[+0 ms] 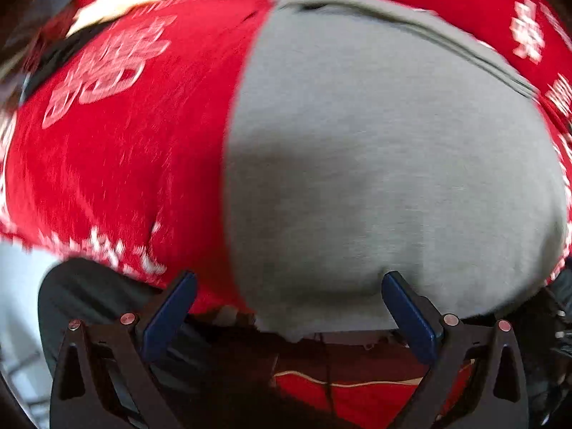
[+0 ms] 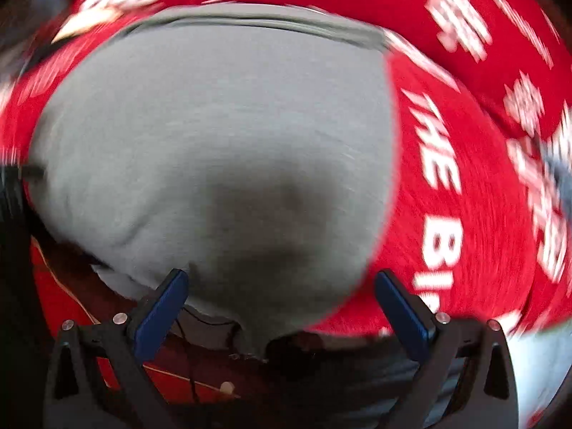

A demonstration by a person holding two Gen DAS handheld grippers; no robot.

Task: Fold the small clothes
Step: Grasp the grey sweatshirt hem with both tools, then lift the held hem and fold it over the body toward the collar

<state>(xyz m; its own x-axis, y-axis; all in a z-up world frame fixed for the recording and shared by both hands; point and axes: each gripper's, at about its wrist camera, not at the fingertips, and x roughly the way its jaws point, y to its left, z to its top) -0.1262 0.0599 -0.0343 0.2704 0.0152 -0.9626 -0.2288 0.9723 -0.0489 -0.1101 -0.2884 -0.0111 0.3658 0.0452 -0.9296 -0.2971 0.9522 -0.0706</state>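
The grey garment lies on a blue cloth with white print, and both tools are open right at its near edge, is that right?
Not quite: the cloth is red, as both wrist views show. The rest holds: the grey garment lies on it, with the left tool and the right tool open at its near edge.

A plain heather-grey garment (image 1: 375, 161) (image 2: 214, 150) is seen laid on a bright red cloth (image 1: 118, 164) (image 2: 475, 214) printed with white characters and white block lettering. Around the grey garment, the white print is scattered across the red. Blue pads (image 1: 171, 314) (image 2: 161, 314) are carried on black gripper frames.
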